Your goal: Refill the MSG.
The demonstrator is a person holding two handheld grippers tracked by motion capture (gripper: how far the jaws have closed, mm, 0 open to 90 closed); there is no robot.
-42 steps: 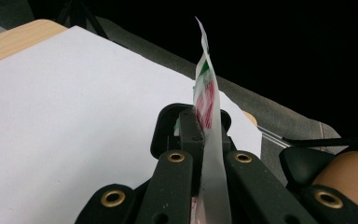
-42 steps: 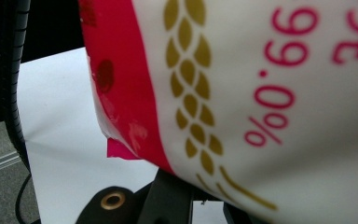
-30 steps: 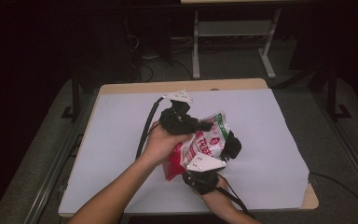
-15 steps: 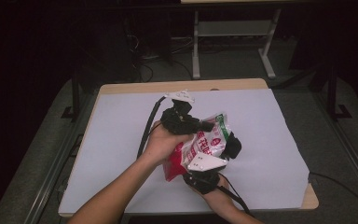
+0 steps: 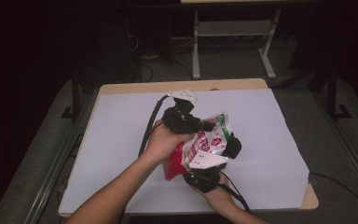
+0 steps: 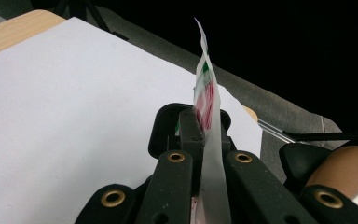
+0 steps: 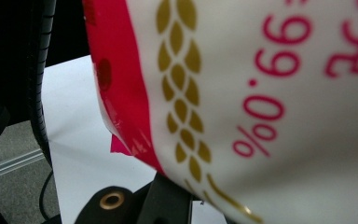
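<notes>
A red and white plastic snack bag (image 5: 207, 142) is held up over the middle of the white-covered table (image 5: 116, 140). My left gripper (image 5: 208, 126) reaches in from the left and is shut on the bag's upper part. In the left gripper view its jaws pinch the thin sealed edge of the bag (image 6: 208, 93), which stands up between them. My right gripper (image 5: 230, 145) comes from the near edge under its grey plate and is shut on the bag's right side. In the right gripper view the bag (image 7: 261, 93) hangs close over the jaws and hides their tips.
The table's wooden rim (image 5: 182, 86) shows at the back and at the near right corner. A metal desk frame (image 5: 233, 32) and cables stand on the dark floor behind. Rails (image 5: 56, 168) run along the table's left side.
</notes>
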